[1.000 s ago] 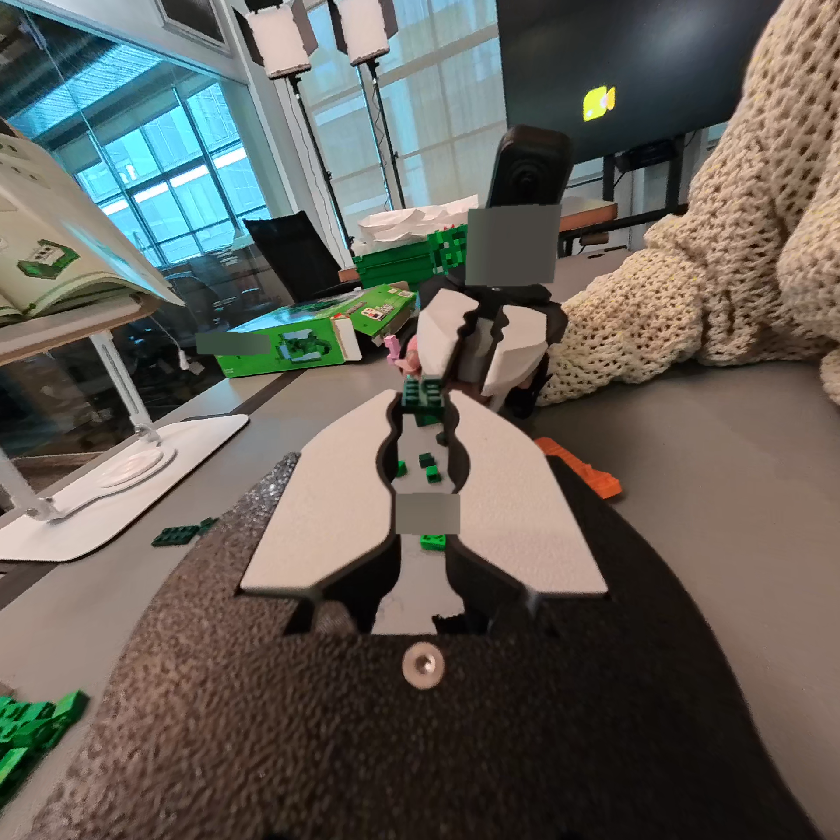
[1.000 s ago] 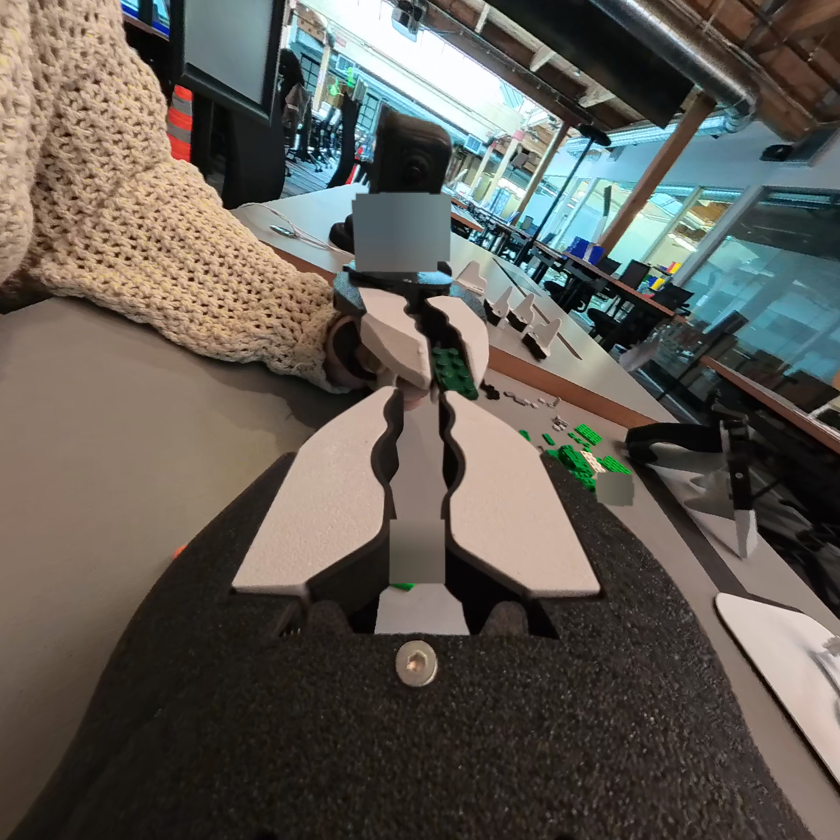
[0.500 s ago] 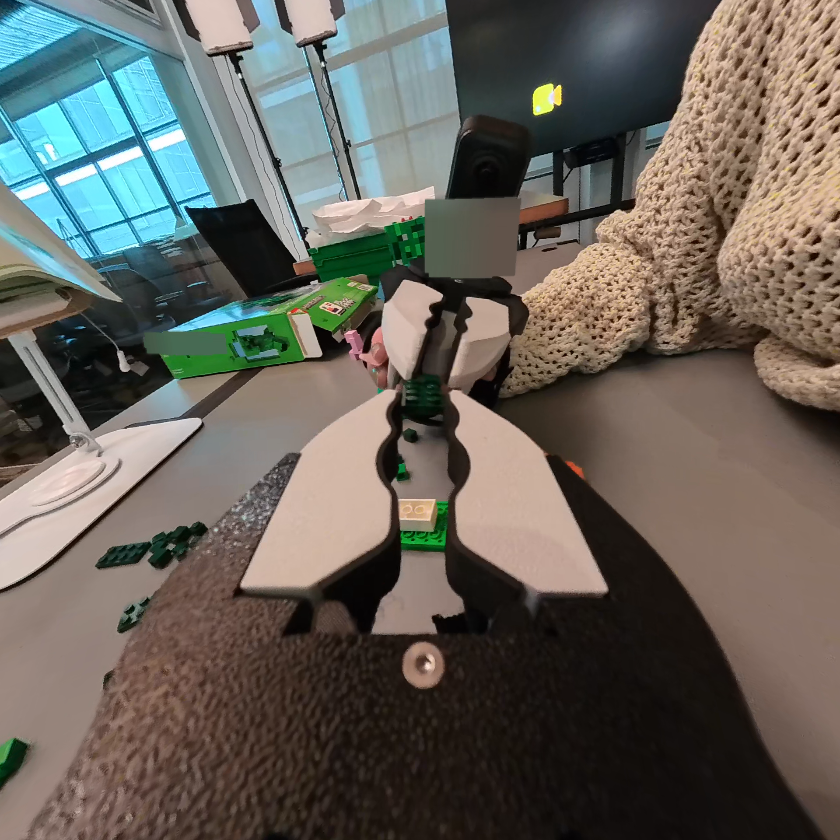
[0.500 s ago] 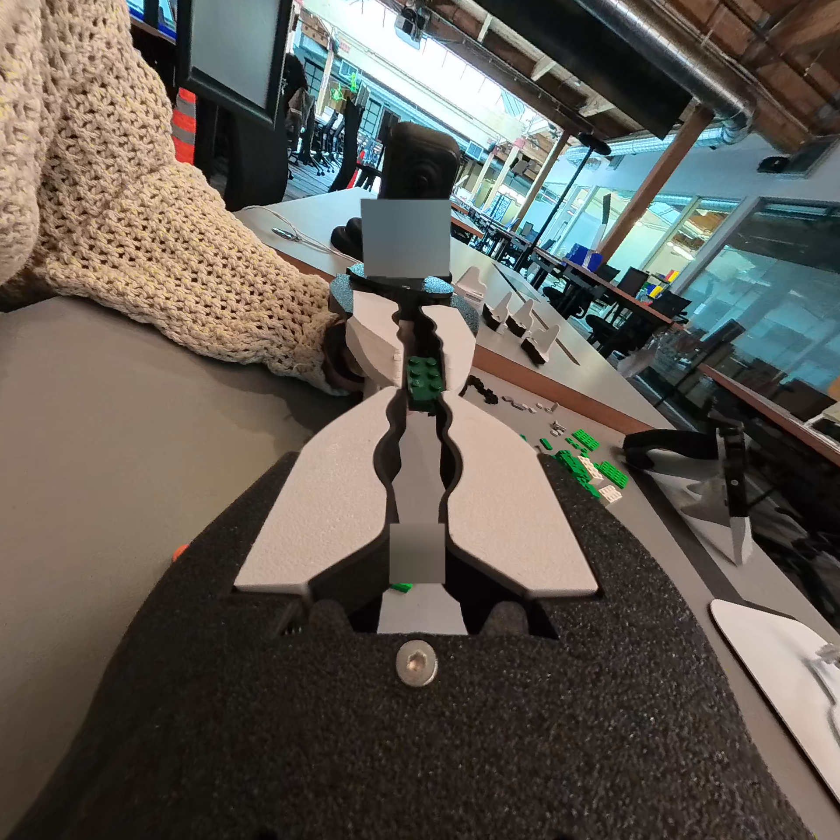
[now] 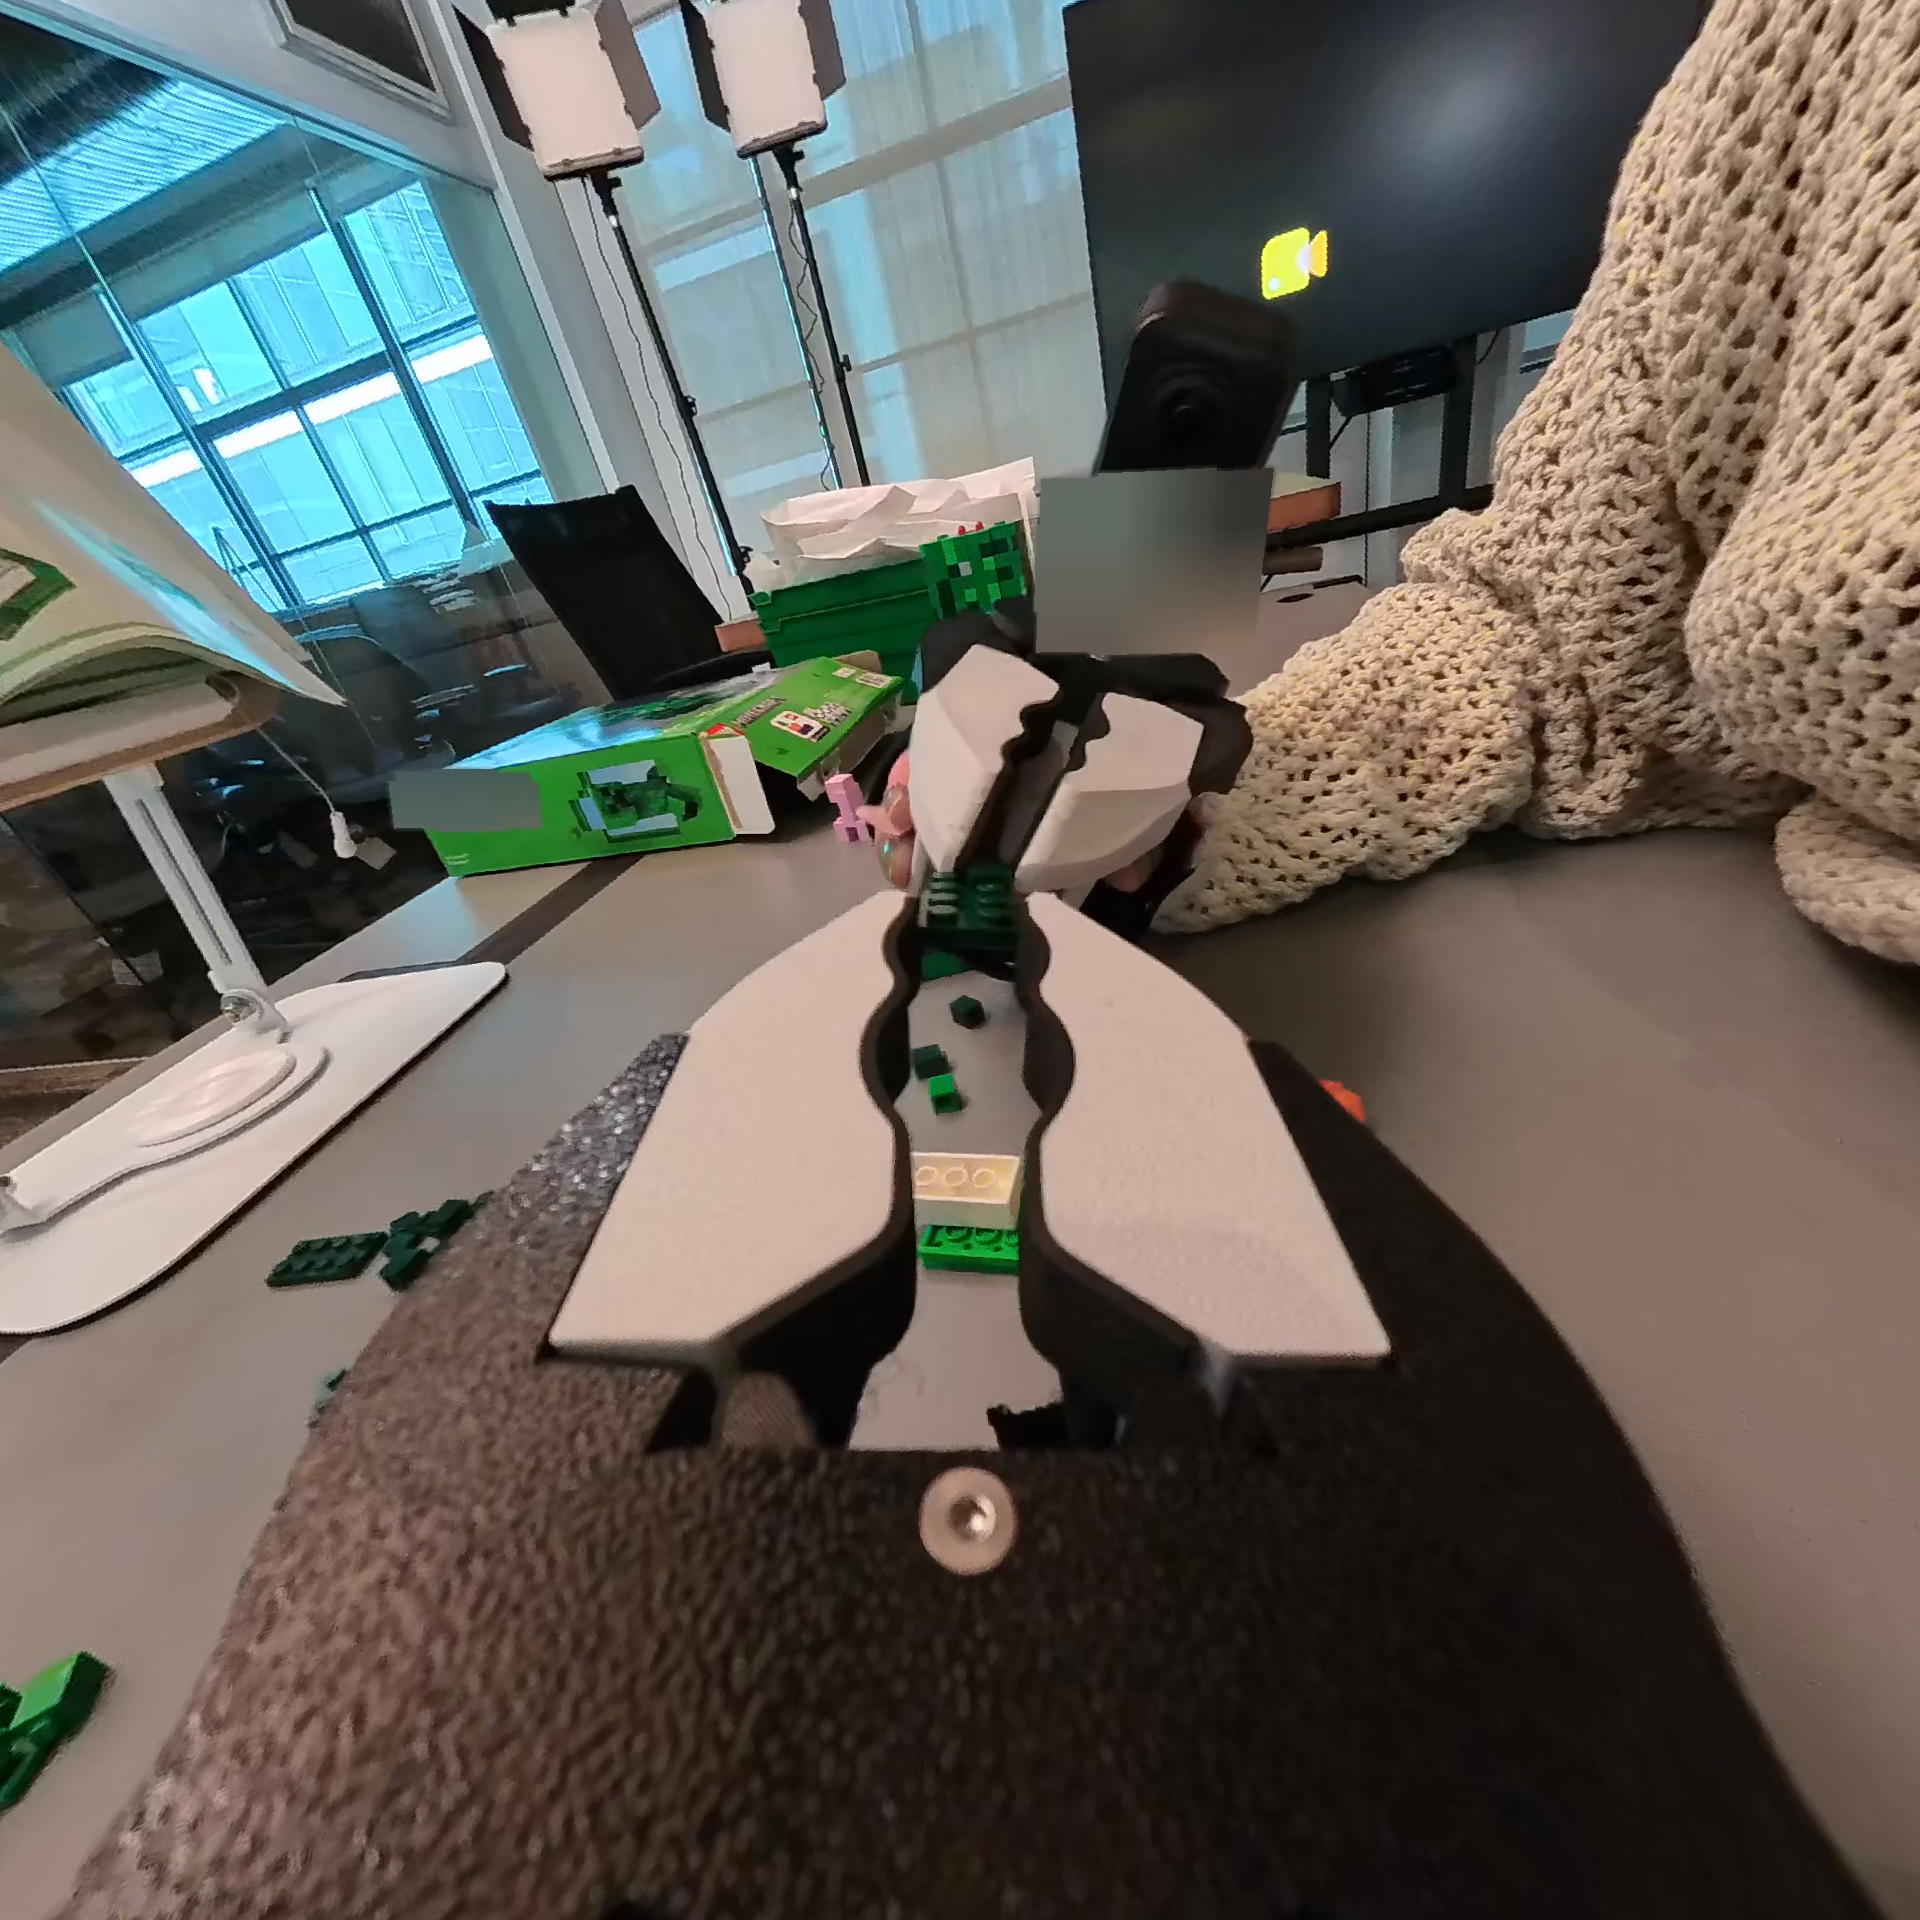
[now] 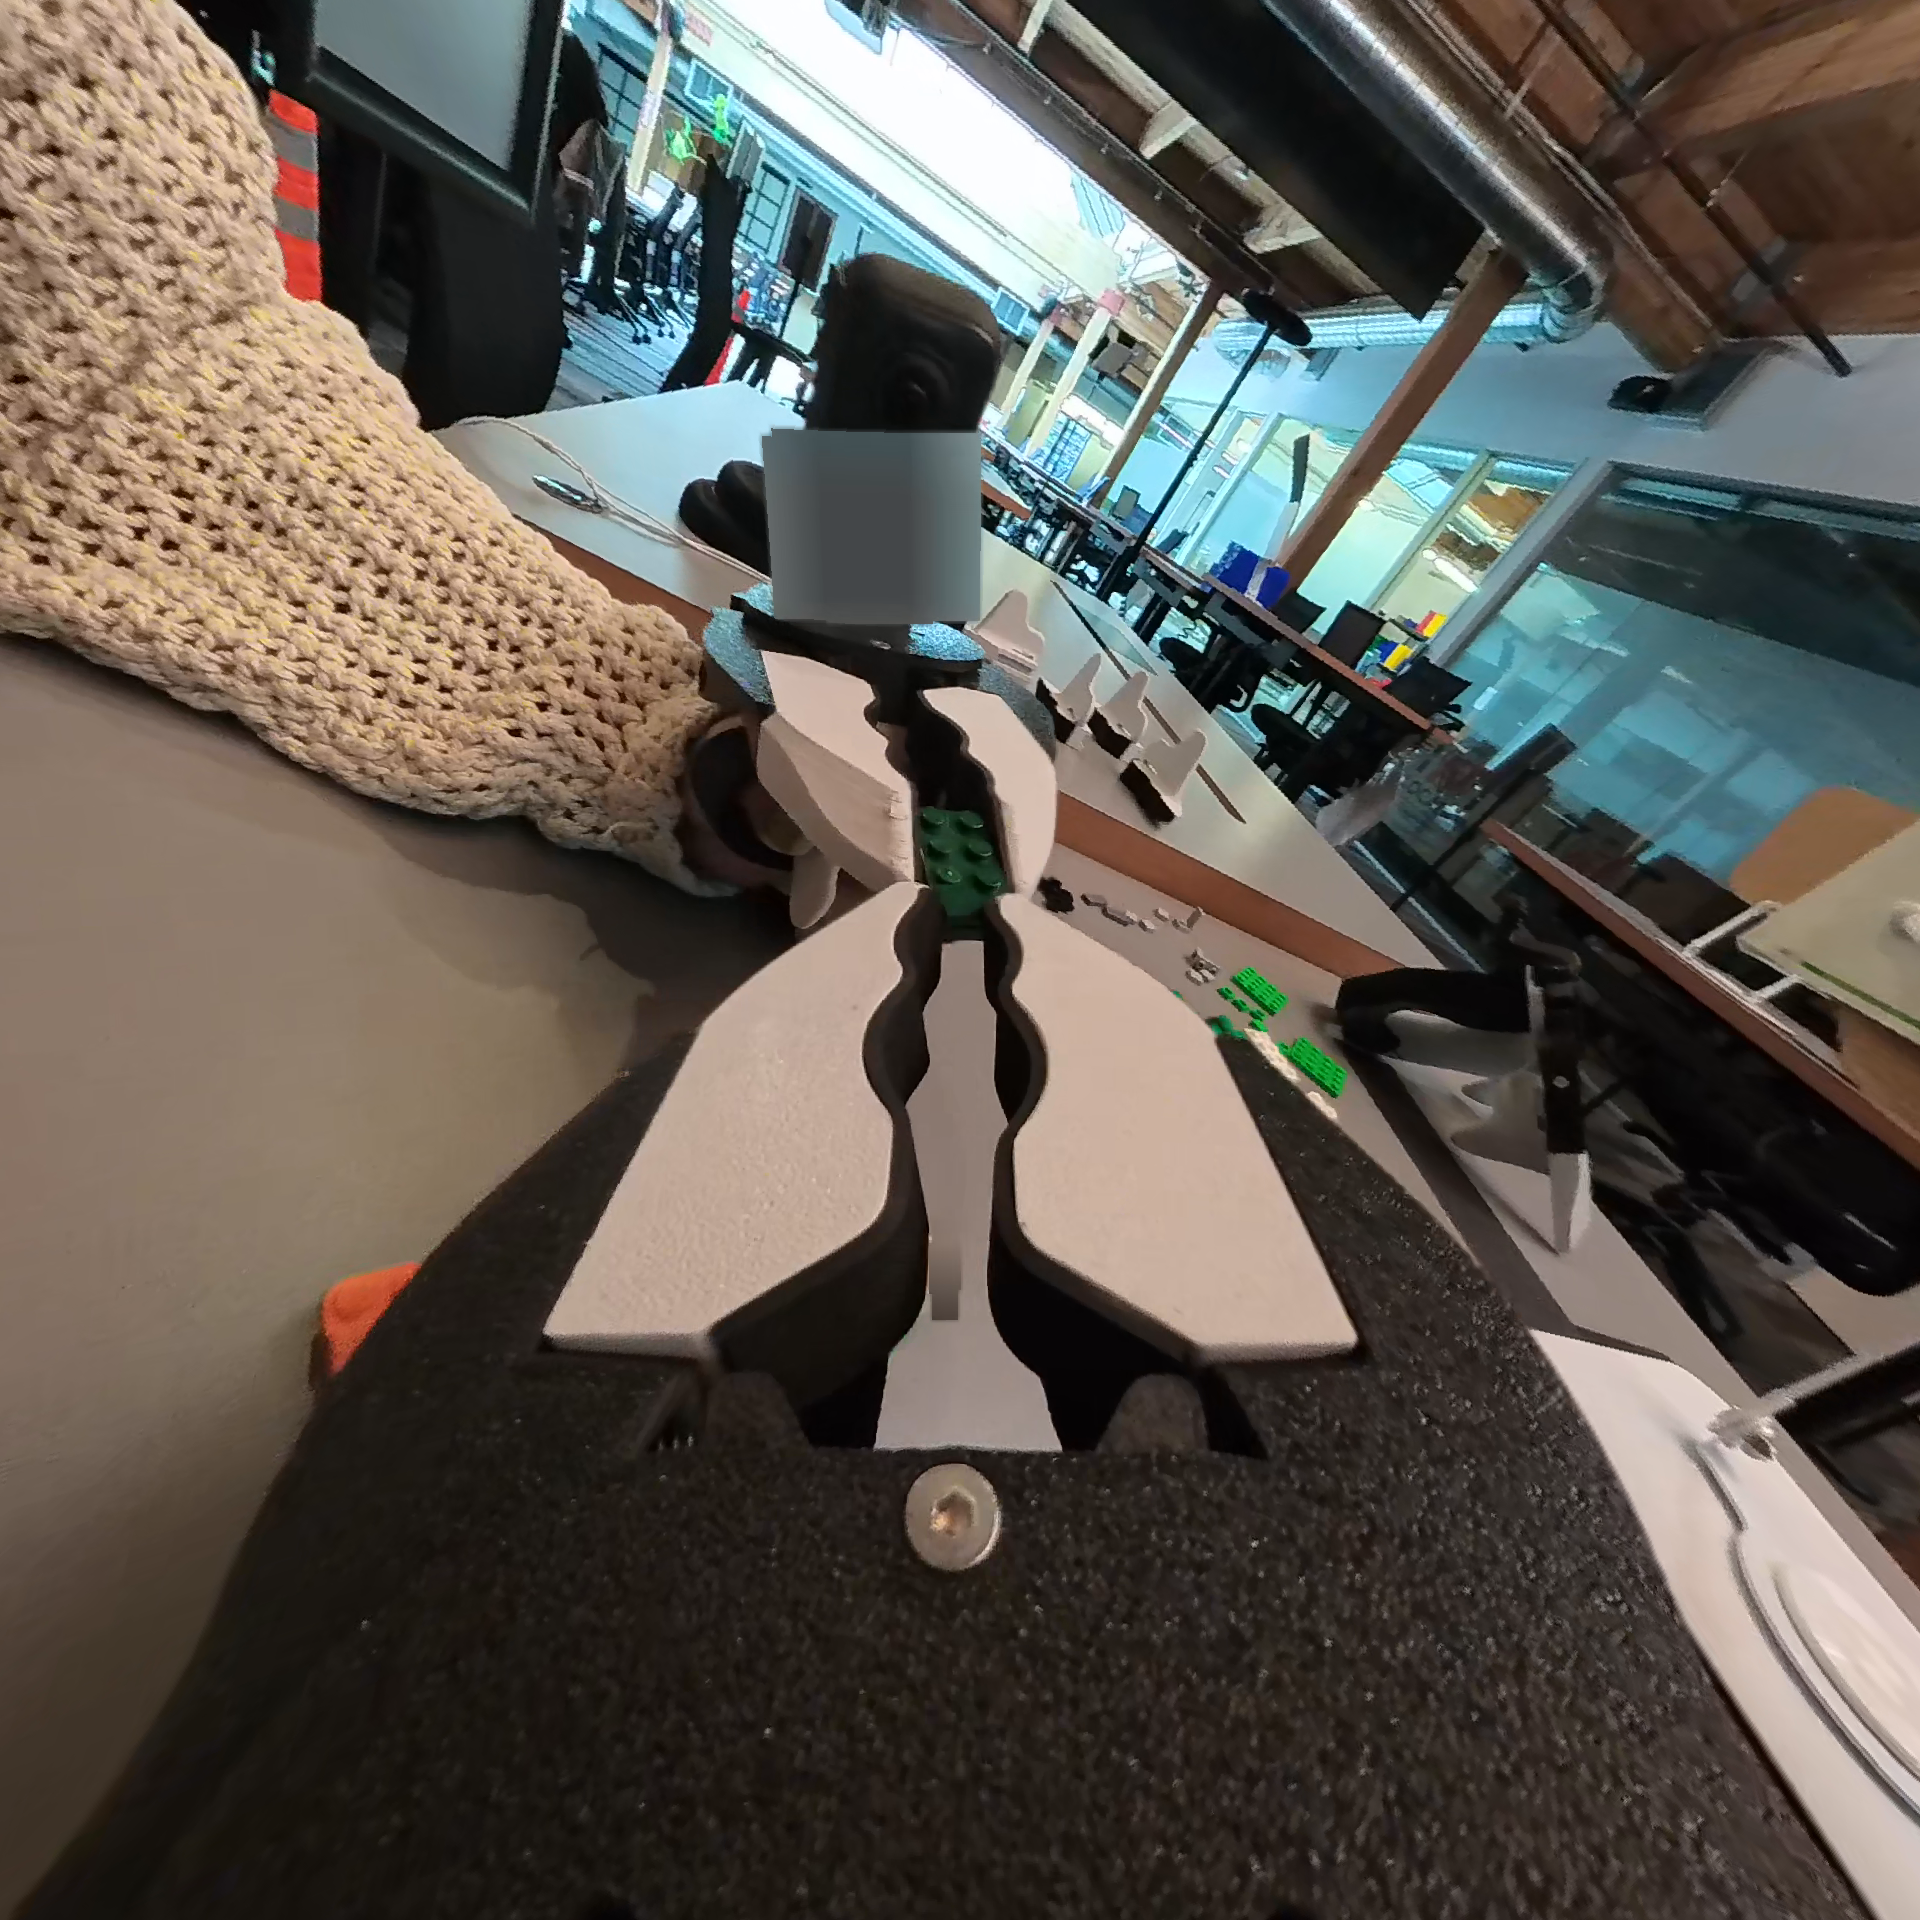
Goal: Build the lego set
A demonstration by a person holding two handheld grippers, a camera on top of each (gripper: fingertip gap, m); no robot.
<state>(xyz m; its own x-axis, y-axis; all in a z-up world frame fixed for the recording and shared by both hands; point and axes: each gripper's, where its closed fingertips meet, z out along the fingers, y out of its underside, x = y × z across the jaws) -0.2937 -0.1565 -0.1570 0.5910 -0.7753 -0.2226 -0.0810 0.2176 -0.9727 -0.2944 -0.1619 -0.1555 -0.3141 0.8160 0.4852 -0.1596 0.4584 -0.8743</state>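
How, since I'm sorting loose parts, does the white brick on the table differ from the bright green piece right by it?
Colour: the white brick is off-white, the bright green piece vivid green.
Thickness: the white brick stands taller; the bright green piece is a thin plate.
Place: the bright green piece lies nearer the camera, just in front of the white brick.
Shared: both lie loose, studs up, on the grey table, framed by the left tool, which is shut on a dark green piece.
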